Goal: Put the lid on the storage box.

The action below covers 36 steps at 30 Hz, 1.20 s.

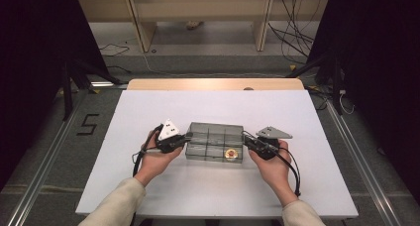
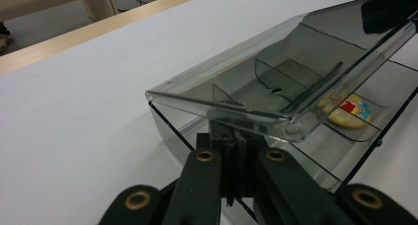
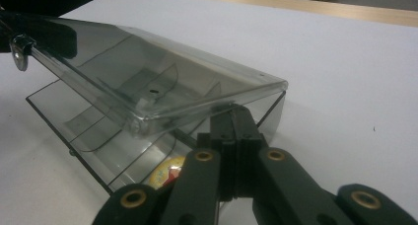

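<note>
At the bottom of the high view two sleeved forearms come up from the frame's lower edge, each hand holding a tool. The left tool (image 1: 184, 138) and the right tool (image 1: 246, 140) sit at the two short ends of a smoky clear plastic box (image 1: 214, 141), just below the frame's centre. In the left gripper view the jaws are pressed together under the box's raised lid edge (image 2: 231, 114); in the right gripper view the jaws are likewise pressed together against the box's end, under the lid (image 3: 162, 82). Whether either pair actually pinches the plastic is hard to make out.

The box has dividers inside, and a small round badge (image 1: 230, 153) with yellow and red print lies in its lower right compartment. The lid stands tilted up, part open.

The box rests on a white desk (image 1: 148, 112), which is bare all around it, with wide free room on every side up to the edges. A light wooden strip (image 1: 213, 84) runs along the far edge.

Beyond, in the upper part of the frame, lie grey floor, loose cables (image 1: 292, 35) at upper right and a wooden frame (image 1: 143, 28); the room's sides are too dark to read.
</note>
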{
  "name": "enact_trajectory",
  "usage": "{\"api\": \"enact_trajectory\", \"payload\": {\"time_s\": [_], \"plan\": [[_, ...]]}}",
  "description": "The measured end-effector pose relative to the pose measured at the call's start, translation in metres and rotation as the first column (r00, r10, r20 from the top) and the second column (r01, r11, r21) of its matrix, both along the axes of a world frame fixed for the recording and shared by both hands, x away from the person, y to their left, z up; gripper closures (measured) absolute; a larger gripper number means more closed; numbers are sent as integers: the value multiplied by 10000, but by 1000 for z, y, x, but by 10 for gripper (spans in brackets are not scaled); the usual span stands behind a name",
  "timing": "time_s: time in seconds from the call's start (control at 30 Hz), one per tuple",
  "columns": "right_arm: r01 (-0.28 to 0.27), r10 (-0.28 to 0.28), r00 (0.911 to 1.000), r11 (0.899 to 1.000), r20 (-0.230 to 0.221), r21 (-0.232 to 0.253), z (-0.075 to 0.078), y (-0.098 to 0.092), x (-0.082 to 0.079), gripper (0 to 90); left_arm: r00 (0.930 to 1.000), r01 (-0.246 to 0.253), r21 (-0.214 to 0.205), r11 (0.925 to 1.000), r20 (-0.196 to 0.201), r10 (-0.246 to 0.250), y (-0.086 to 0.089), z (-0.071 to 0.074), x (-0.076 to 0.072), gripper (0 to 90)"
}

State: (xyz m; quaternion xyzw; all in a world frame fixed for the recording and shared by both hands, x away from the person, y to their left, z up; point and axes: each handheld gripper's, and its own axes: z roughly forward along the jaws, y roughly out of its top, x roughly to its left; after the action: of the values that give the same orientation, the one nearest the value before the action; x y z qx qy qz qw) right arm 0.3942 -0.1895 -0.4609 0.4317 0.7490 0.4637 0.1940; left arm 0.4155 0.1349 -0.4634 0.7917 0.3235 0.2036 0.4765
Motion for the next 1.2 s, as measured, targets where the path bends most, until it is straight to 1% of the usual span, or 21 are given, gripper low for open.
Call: {"api": "enact_trajectory", "payload": {"time_s": [0.13,0.27,0.5,0.77,1.1,1.2], "plan": [[-46,46,10000,10000,-11,-19,0,0,-1,900,10000,51,56,10000,50,-51,1,0,-2,896],[-82,82,10000,10000,17,-24,0,0,-3,900,10000,49,-10,10000,58,-49,1,0,-4,896],[-191,191,9998,9998,31,-41,0,1,-6,900,9999,124,54,9999,107,-125,2,-1,-9,896],[-214,214,9998,9998,-41,-48,-1,1,-8,900,9998,99,216,9997,148,-102,3,-1,-14,896],[-281,281,9996,9996,-40,-42,-1,0,-13,900,9998,47,158,9999,212,-51,4,-2,-19,896],[-313,313,9995,9995,-6,-52,-1,-1,-14,900,9997,61,215,9998,216,-65,5,-2,-20,896]]}}
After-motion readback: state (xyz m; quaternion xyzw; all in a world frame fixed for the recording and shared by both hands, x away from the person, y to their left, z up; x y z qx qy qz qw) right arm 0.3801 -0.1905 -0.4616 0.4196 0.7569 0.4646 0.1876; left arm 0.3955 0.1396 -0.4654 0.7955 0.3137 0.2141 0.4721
